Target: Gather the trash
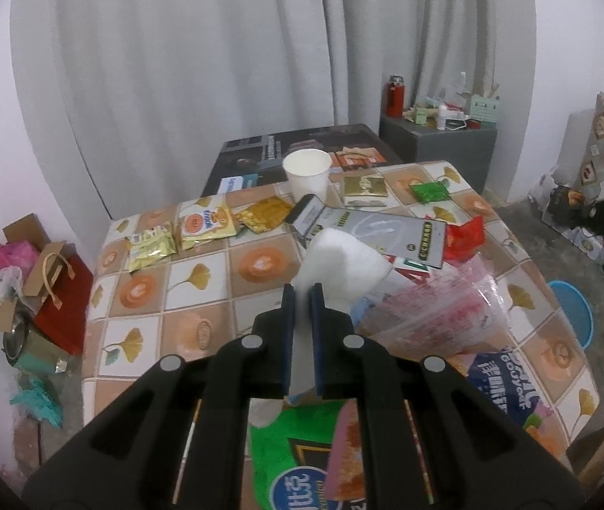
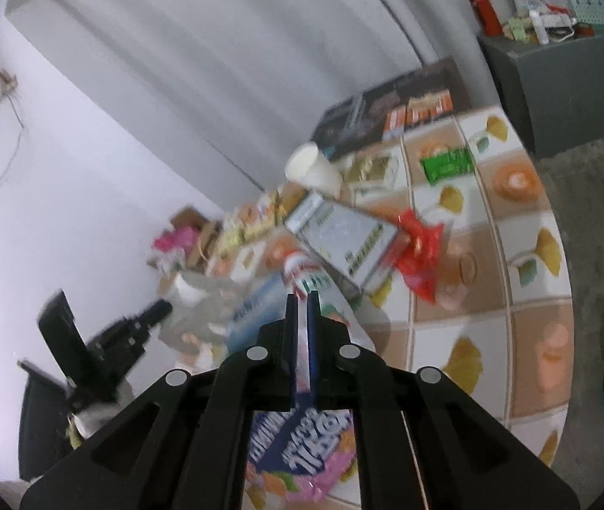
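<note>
In the left wrist view my left gripper (image 1: 302, 291) is shut on a white crumpled wad (image 1: 340, 263), which sticks up past the pads above the tiled table (image 1: 144, 289). My right gripper (image 2: 302, 297) is shut on the thin edge of a pink and blue snack wrapper (image 2: 302, 454) that hangs below the fingers. Loose trash lies further back on the table: a white paper cup (image 1: 306, 170), a flat grey box (image 1: 370, 233), a red wrapper (image 1: 465, 238), a green packet (image 1: 429, 190) and yellow packets (image 1: 206, 223). A clear plastic bag (image 1: 429, 318) lies crumpled just right of my left gripper.
A blue bin (image 1: 570, 310) stands on the floor off the table's right side. A grey cabinet (image 1: 442, 144) with a red flask is behind the table. A cardboard box and a red paper bag (image 1: 64, 297) crowd the floor at the left wall. Curtains hang at the back.
</note>
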A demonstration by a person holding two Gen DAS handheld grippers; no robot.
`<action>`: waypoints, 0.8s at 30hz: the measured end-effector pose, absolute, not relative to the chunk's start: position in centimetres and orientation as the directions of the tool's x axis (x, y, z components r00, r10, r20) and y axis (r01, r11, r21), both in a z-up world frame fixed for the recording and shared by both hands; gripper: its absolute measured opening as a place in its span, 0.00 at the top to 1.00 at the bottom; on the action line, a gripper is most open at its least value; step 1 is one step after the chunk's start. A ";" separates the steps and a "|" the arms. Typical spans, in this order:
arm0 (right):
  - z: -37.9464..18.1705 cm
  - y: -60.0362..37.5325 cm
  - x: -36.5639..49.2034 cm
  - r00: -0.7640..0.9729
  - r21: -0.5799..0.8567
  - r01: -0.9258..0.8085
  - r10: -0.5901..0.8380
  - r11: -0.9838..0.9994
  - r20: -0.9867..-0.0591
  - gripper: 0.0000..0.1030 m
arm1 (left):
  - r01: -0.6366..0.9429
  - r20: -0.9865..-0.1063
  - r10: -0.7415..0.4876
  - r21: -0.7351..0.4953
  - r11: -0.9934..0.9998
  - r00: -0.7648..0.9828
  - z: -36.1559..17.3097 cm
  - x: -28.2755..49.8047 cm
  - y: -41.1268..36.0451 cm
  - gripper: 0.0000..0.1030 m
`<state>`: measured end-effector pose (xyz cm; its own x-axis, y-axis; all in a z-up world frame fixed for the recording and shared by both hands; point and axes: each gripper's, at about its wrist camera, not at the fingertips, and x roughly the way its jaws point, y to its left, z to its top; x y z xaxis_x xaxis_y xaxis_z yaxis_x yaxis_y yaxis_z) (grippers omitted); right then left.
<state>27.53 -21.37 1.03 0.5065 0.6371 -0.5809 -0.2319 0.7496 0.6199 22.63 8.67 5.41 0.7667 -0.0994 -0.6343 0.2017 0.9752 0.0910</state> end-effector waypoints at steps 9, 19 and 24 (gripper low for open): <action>-2.8 -16.6 31.1 0.415 0.554 -0.242 0.601 0.797 -0.683 0.45 | 0.231 -0.652 -0.131 0.068 0.971 0.746 3.8 23.4 8.0 0.94; -4.4 -12.3 33.2 0.455 0.357 -0.323 0.474 0.877 -0.754 0.68 | 0.244 -0.669 -0.155 0.040 0.969 0.727 2.2 24.1 8.4 0.94; -3.6 -11.3 32.3 0.481 0.283 -0.370 0.443 0.885 -0.756 0.87 | 0.244 -0.668 -0.156 0.040 0.969 0.728 2.2 24.2 8.5 0.94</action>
